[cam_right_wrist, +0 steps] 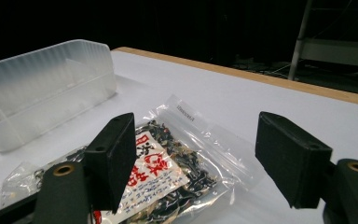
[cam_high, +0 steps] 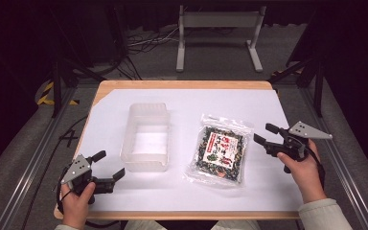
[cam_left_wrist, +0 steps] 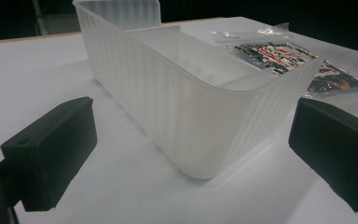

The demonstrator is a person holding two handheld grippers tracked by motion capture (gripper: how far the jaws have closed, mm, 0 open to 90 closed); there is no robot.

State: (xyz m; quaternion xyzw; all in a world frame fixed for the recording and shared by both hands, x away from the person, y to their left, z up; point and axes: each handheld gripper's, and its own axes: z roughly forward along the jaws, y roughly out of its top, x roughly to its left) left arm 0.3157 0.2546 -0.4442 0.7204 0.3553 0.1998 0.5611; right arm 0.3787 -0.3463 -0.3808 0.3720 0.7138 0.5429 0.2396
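Approaching with right gripper (cam_high: 263,134) spread beside clear plastic packet of dark snacks (cam_high: 219,153); left gripper (cam_high: 109,164) spread near translucent white plastic bin (cam_high: 146,136). Next, probably: pinching packet's edge.

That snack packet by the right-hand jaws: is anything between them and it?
Nothing visible. The right gripper stands open just beside the snack packet, with only bare white table cover between them.
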